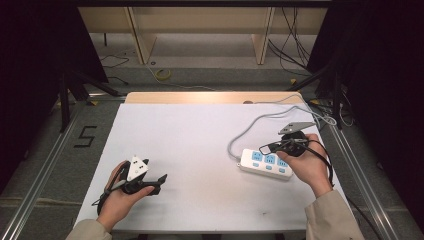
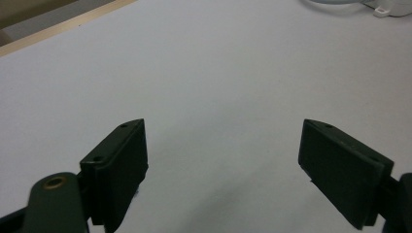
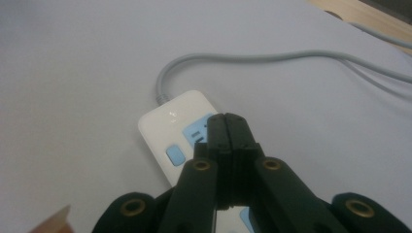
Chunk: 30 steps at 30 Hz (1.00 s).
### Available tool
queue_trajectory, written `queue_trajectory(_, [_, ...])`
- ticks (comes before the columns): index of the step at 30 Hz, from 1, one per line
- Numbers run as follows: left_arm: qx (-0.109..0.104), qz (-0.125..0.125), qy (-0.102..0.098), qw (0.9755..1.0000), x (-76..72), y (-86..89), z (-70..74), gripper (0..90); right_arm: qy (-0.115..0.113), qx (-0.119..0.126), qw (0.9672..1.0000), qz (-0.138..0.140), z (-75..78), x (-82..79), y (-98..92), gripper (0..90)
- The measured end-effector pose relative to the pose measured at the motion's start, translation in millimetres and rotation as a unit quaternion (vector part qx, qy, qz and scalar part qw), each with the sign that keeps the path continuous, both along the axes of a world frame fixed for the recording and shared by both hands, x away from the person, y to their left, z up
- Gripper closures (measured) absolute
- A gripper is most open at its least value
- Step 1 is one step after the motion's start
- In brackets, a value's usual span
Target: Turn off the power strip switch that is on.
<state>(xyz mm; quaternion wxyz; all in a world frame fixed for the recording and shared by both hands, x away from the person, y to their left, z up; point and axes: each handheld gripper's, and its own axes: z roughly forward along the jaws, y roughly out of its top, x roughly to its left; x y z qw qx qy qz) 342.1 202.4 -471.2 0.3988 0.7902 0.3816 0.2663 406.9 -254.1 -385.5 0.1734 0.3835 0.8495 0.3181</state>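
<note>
A white power strip [image 1: 265,163] with blue sockets and blue buttons lies on the right part of the white table [image 1: 200,150]; its grey cable [image 1: 250,125] loops off toward the back right. My right gripper [image 1: 265,148] is just over the strip's far left end, jaws pressed together with nothing between them. In the right gripper view the shut tips [image 3: 227,127] hover over the end socket of the power strip [image 3: 165,128], beside a blue button [image 3: 176,155]. My left gripper [image 1: 161,181] rests at the front left, jaws wide apart [image 2: 223,160] over bare table.
The grey cable [image 3: 291,58] curls across the table behind the strip. A wooden strip [image 1: 210,97] runs along the table's far edge. Beyond it are a floor with cables [image 1: 162,74], wooden furniture legs and dark stands at both sides.
</note>
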Motion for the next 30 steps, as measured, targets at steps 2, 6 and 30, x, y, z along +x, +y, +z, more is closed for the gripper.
queue_trajectory(2, [0.0, 0.0, 0.0, 1.0, 0.1, 0.0, 0.0, 17.9, 0.002, -0.002, 1.0, 0.001, -0.7, 0.4, 0.7, 90.0])
queue_trajectory(6, [0.001, 0.0, 0.001, 1.0, 0.1, 0.0, 0.0, 17.9, 0.008, -0.005, 1.0, 0.002, -1.6, 1.1, 2.1, 90.0])
queue_trajectory(30, [0.005, -0.001, 0.0, 1.0, -0.4, -1.7, -0.2, 18.1, 0.045, -0.029, 0.9985, 0.011, -5.0, 4.0, 13.4, 90.0])
